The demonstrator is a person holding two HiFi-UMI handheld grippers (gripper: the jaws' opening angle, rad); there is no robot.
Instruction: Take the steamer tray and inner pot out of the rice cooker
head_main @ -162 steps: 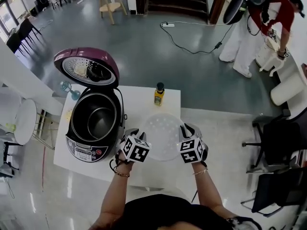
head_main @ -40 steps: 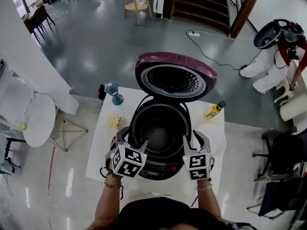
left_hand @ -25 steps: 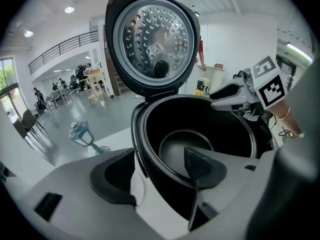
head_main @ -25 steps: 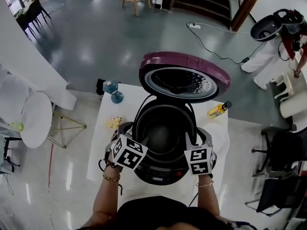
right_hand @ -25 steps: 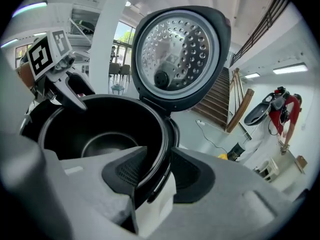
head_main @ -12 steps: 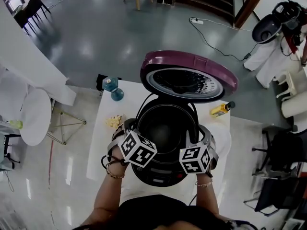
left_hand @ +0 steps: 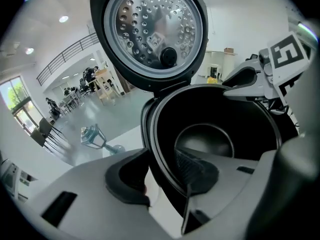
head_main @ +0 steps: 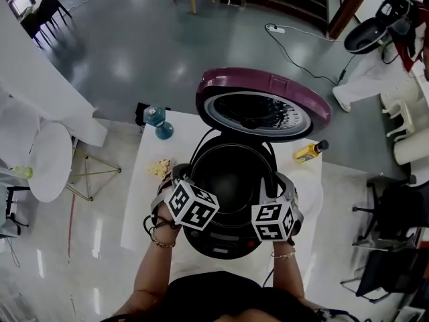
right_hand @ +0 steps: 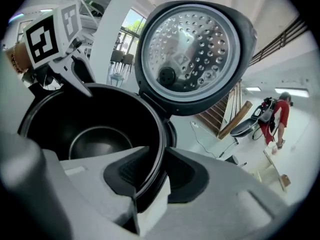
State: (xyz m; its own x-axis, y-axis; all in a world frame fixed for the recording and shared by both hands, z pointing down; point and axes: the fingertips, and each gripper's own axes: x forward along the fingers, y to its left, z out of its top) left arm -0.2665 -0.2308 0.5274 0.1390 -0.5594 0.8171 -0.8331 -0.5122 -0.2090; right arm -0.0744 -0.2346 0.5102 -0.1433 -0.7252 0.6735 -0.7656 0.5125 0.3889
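Observation:
The rice cooker point(head_main: 224, 243) stands on the white table with its purple lid point(head_main: 261, 106) raised. The dark inner pot point(head_main: 231, 180) sits in it, empty. My left gripper point(head_main: 181, 178) is at the pot's left rim. In the left gripper view its jaws point(left_hand: 160, 179) straddle the rim and are closing; the outer pad still stands off the rim. My right gripper point(head_main: 278, 183) is at the right rim, its closing jaws point(right_hand: 159, 176) tight against the inner pot point(right_hand: 95, 139). The white steamer tray point(head_main: 314, 196) lies on the table to the right, half hidden by that gripper.
A yellow bottle point(head_main: 310, 151) lies behind the tray. A blue glass piece point(head_main: 156, 121) and a crumpled yellowish scrap point(head_main: 159, 169) sit at the table's point(head_main: 144, 213) left back. Dark chairs point(head_main: 395, 213) stand to the right; a person point(head_main: 405, 32) is far off.
Several seconds ago both grippers held the steamer tray beside the cooker. Over the last second they have settled onto opposite sides of the pot's rim and their jaws have narrowed.

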